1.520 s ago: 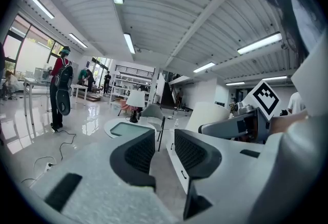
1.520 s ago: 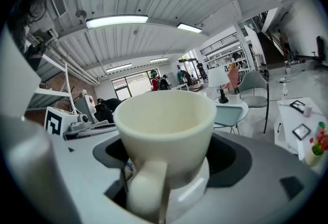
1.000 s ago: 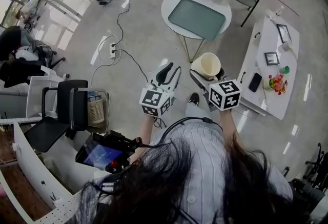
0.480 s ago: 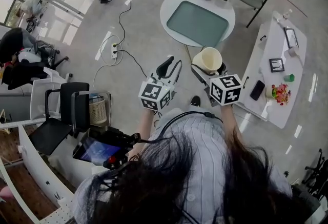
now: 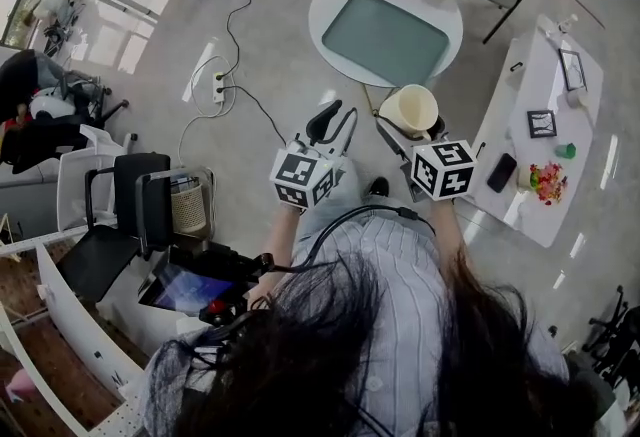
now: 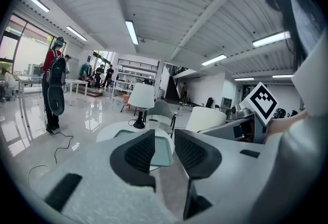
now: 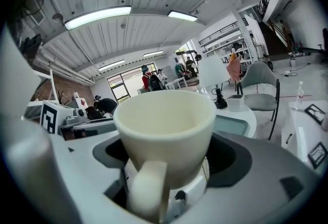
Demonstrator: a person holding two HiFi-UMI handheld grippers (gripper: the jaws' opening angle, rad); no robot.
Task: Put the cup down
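From here the cup [image 7: 164, 115] reads as smooth, matt cream ceramic, with no gloss on wall or handle. The right gripper [image 7: 169, 155] is matt grey plastic with a faintly grainy skin. On the left gripper [image 6: 164, 141], the fingers [image 6: 139, 154] carry black rubbery pads with a fine cross-hatched texture. The floor [image 5: 280, 35] is polished and glossy. The round surface [image 5: 330, 0] looks smooth white around a pale green inlay [image 5: 385, 35]. The person's shirt [image 5: 400, 285] is striped cloth.

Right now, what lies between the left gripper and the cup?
Nothing held or standing: in the head view only grey floor shows between the left gripper and the cup, which the right gripper grips.
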